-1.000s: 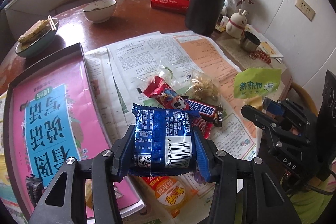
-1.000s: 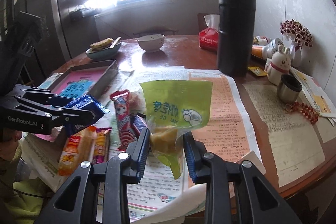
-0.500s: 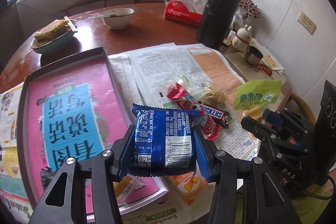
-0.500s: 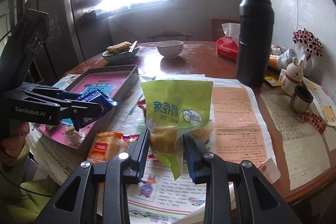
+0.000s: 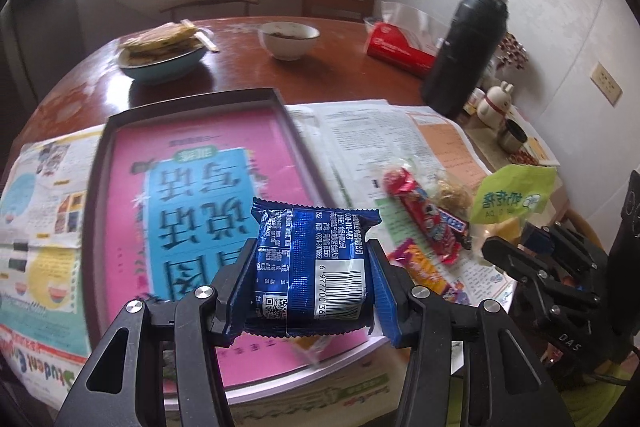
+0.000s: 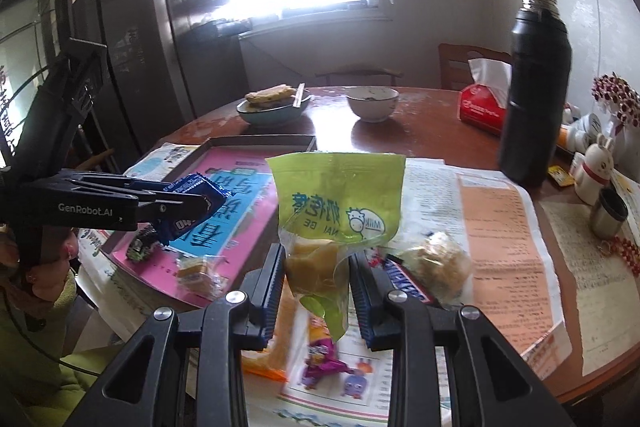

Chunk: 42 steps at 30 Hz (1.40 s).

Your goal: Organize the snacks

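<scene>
My left gripper (image 5: 310, 291) is shut on a blue biscuit packet (image 5: 312, 267) and holds it above the near right part of the dark tray (image 5: 192, 99) lined with a pink sheet. From the right wrist view the packet (image 6: 196, 203) hangs over the tray (image 6: 260, 139). My right gripper (image 6: 318, 291) is shut on a green milk-snack bag (image 6: 340, 203), held above the newspaper. That bag also shows at the right of the left wrist view (image 5: 512, 193). A red wrapper (image 5: 420, 211), a Snickers bar (image 6: 404, 281), a clear bag of puffs (image 6: 438, 259) and an orange packet (image 5: 424, 267) lie on the newspaper.
A small wrapped snack (image 6: 196, 273) and a dark toy car (image 6: 140, 247) lie in the tray. A tall black flask (image 6: 534, 99), red tissue box (image 6: 480, 107), white bowl (image 6: 372, 103), plate of food (image 6: 272, 105), rabbit figures (image 6: 596, 159) and small metal cup (image 6: 608, 213) stand on the round table.
Both grippers have swung left with their packets. The blue packet has moved from above the snack pile to above the tray. The green bag has moved closer to the tray.
</scene>
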Available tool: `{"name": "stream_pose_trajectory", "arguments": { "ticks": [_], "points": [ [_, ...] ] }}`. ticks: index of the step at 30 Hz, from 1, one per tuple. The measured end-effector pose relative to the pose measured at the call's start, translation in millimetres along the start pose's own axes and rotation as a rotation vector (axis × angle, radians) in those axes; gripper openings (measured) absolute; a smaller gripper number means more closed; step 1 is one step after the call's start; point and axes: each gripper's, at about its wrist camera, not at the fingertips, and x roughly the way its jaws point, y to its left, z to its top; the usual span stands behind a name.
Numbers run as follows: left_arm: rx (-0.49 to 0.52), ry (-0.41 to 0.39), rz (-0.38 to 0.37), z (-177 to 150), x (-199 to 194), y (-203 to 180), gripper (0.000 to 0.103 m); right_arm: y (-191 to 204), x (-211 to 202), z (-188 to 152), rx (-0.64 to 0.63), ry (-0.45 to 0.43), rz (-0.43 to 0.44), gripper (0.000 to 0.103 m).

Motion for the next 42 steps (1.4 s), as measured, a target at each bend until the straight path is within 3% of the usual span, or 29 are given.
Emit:
{"name": "stream_pose_trajectory", "arguments": {
  "ticks": [10, 22, 42],
  "points": [
    [-0.049, 0.002, 0.030, -12, -7, 29, 0.054, 38, 16, 10, -0.046, 0.016, 0.077, 0.032],
    [-0.069, 0.058, 0.038, -30, 8, 50, 0.054, 70, 41, 13, -0.063, 0.066, 0.157, 0.032],
    [-0.107, 0.085, 0.079, -37, 19, 79, 0.054, 100, 73, 9, -0.080, 0.145, 0.245, 0.032]
  ]
}}
